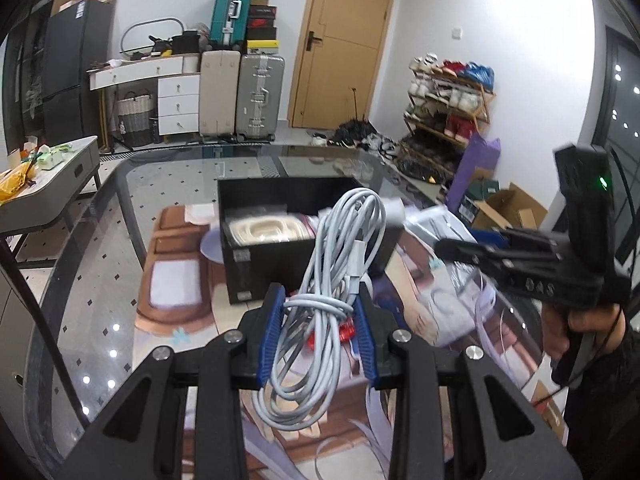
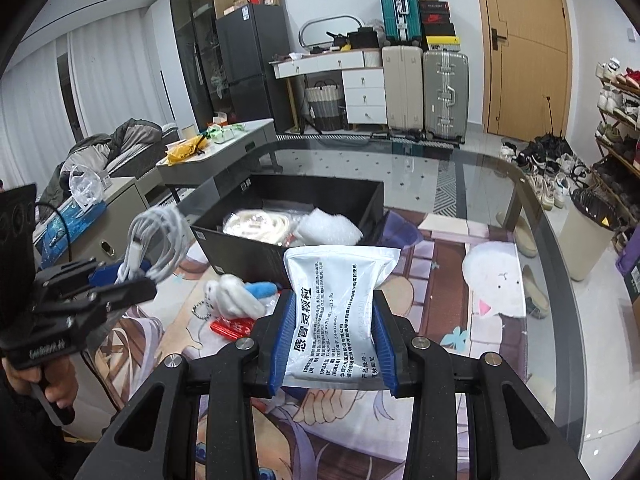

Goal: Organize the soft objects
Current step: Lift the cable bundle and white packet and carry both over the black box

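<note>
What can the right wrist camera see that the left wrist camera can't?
Only the right wrist view shows the plush toy on the mat, the bubble wrap in the box, and the white packet gripped by the right tool. Only the left wrist view shows the left tool up close, squeezing the bundled cable. Both show the black box holding a cream coil.

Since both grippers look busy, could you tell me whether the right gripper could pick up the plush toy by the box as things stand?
Probably not: the right gripper is shut on the white sachet, though the plush toy lies uncovered.
</note>
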